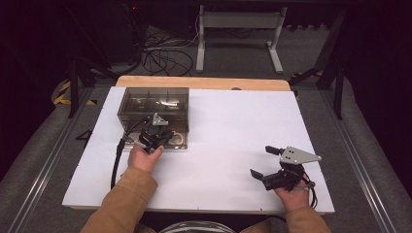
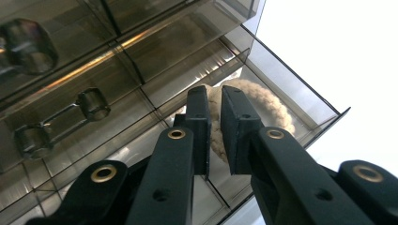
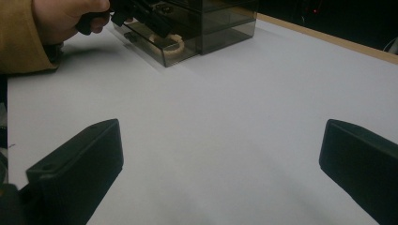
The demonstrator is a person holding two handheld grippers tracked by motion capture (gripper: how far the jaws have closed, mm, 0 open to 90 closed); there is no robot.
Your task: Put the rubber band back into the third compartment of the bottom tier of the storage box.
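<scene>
High view: a smoked clear drawer box [image 1: 153, 103] stands at the far left of the white bench [image 1: 233, 126], with its bottom drawer [image 1: 177, 144] pulled out toward the near side. The left tongs [image 1: 156, 137] reach down into that drawer, where a pale rope ring [image 1: 180, 138] lies. The right tongs [image 1: 266, 161] rest near the right edge, well apart from the box, jaws spread and holding nothing. Left gripper view: the left tongs [image 2: 217, 123] are clamped across the near arc of the rope ring [image 2: 263, 105], both pads pressing the cord; the ring sits in the open drawer [image 2: 324, 101], close to its front wall. Right gripper view: the right tongs [image 3: 220, 164] stand wide open over bare bench [image 3: 225, 103]; beyond them, the drawer [image 3: 180, 52] and the rope ring [image 3: 176, 47] show at the far left under the left hand [image 3: 65, 16]. Judgement: the ring appears to be twisted cotton cord, so light, soft, compliant and not fragile. Its rough surface should resist slipping. A pinch across one strand, as now, looks adequate; the ring will likely sag and swing when lifted, and could catch the drawer wall.
</scene>
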